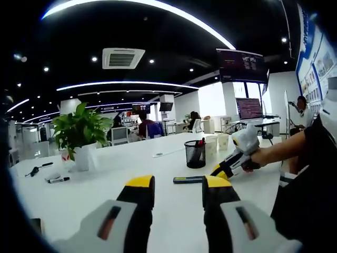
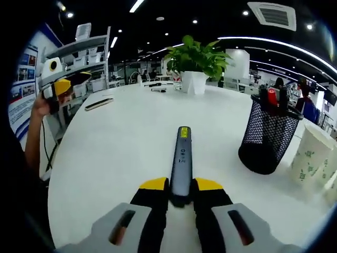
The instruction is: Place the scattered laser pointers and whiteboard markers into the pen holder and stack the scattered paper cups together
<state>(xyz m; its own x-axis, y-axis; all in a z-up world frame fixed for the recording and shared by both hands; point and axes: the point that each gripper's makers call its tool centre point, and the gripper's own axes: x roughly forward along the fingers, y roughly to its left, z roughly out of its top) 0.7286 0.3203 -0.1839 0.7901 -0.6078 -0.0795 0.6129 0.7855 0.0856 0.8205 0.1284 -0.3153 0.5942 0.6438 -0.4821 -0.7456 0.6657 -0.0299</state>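
A wide white table [image 1: 105, 179] runs through an open-plan office under a dark ceiling [image 1: 174, 47] with curved light strips [image 1: 126, 84], small spotlights and a square air vent [image 1: 122, 58]. A potted plant [image 1: 80, 134] stands on the table. Monitors [image 1: 249, 108] and desks lie beyond; a shelving unit [image 2: 87, 63] stands by a poster-covered wall [image 1: 316, 63].

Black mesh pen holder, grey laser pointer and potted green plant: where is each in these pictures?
Black mesh pen holder [image 2: 266, 138]: right gripper view, on its mesh wall.
Grey laser pointer [image 2: 182, 158]: right gripper view, mid-body, ahead of the gripper tips around its near end.
Potted green plant [image 1: 79, 126]: left gripper view, on its leaves.
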